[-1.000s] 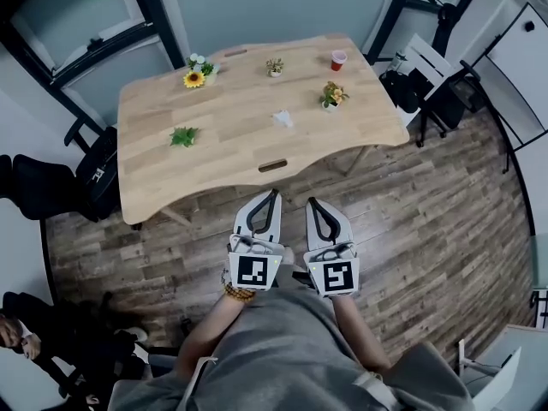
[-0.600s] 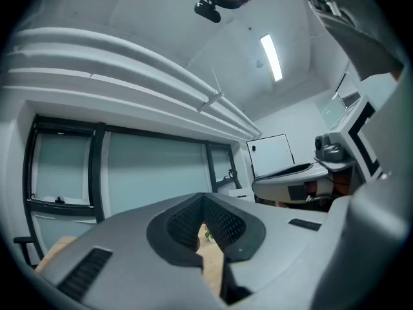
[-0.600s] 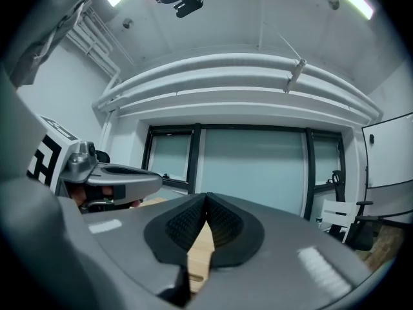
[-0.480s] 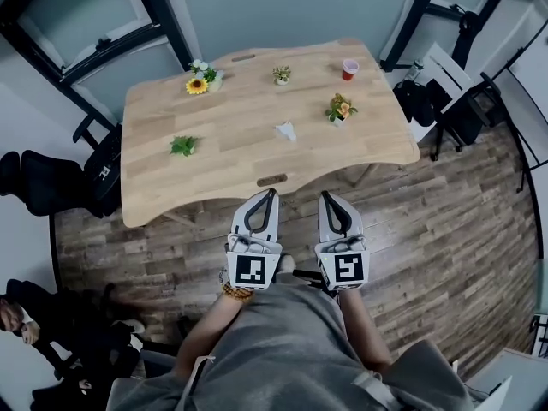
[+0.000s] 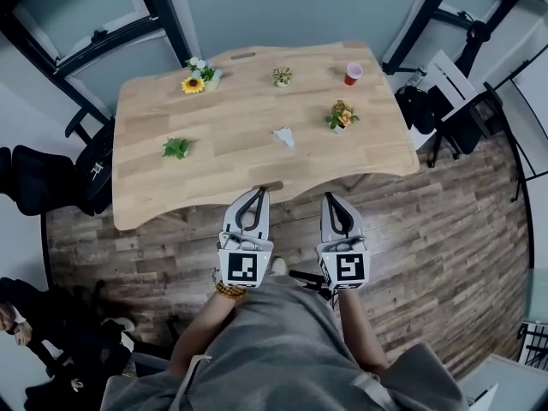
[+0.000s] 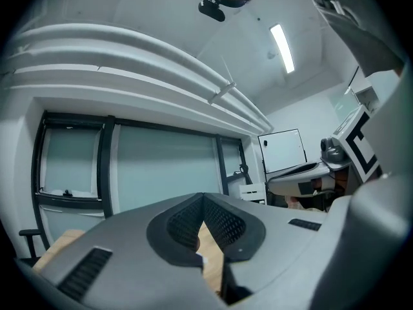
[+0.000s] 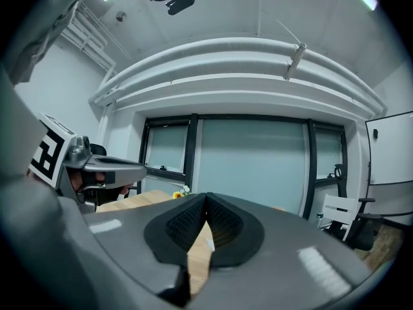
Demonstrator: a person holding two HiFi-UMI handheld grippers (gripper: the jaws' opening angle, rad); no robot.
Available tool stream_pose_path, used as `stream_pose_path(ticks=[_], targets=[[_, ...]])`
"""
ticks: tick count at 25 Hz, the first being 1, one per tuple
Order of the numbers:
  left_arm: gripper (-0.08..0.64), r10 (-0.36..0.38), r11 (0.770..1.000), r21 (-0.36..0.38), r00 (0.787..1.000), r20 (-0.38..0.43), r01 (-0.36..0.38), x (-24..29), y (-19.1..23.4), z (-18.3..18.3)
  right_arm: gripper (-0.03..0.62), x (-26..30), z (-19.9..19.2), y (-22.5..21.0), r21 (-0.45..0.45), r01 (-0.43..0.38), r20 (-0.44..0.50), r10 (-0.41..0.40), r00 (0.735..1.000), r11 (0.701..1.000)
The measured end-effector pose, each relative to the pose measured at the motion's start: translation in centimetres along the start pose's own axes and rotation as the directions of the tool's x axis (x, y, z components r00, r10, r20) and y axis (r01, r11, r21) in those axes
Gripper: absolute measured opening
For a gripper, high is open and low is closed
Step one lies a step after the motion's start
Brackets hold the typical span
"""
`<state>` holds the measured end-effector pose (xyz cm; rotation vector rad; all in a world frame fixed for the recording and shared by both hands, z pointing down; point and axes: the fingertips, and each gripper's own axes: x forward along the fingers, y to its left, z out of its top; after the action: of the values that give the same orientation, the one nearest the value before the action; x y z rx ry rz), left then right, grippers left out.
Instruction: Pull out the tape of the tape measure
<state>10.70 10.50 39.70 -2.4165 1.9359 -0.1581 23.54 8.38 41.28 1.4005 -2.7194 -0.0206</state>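
Observation:
I pick out no tape measure for certain; a small white object (image 5: 283,135) lies mid-table on the wooden table (image 5: 223,157), too small to identify. My left gripper (image 5: 257,192) reaches the table's near edge, jaws shut, nothing between them. My right gripper (image 5: 332,198) stays just short of that edge, also shut and empty. In the left gripper view the left gripper (image 6: 203,196) has its tips together, with the tabletop (image 6: 210,250) showing through the gap behind them. The right gripper (image 7: 206,196) looks the same in the right gripper view.
On the table stand a sunflower (image 5: 193,84), a small green plant (image 5: 177,148), a potted plant (image 5: 282,76), a flower pot (image 5: 341,116) and a red cup (image 5: 352,74). A black chair (image 5: 34,178) is left, a white chair (image 5: 445,75) right. Another person (image 5: 26,332) sits lower left.
Both grippers have moved forward to the table's near edge, the left one now over it. Their jaws have stayed shut.

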Motion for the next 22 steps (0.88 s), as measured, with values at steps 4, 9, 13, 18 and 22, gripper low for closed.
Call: stream_pose_path(ticks=[4, 9, 13, 18, 22], targets=[[0.008, -0.054, 0.998, -0.011, 0.998, 0.028, 0.055, 3.1, 0.7, 0.2, 0.011, 1.9, -0.3, -0.2, -0.014, 0.016, -0.030, -0.016, 0.999, 1.000], [0.008, -0.108, 0.994, 0.001, 0.991, 0.080, 0.109, 7.3, 2.8, 1.4, 0.011, 5.4, 0.7, -0.7, -0.060, 0.037, -0.054, -0.040, 0.998, 0.998], [0.008, -0.143, 0.990, 0.005, 0.984, 0.107, 0.143, 10.1, 5.5, 1.6, 0.011, 9.2, 2.0, -0.8, -0.066, 0.062, -0.048, -0.066, 0.997, 0.996], [0.008, -0.171, 0.985, -0.018, 0.979, 0.115, 0.174, 12.6, 9.4, 0.8, 0.011, 13.6, 1.3, -1.1, -0.045, 0.095, -0.071, -0.098, 0.993, 0.994], [0.008, -0.173, 0.981, -0.068, 0.980, 0.098, 0.180, 14.2, 12.6, -0.3, 0.011, 16.1, 0.8, -1.3, -0.045, 0.132, -0.093, -0.136, 0.986, 0.990]])
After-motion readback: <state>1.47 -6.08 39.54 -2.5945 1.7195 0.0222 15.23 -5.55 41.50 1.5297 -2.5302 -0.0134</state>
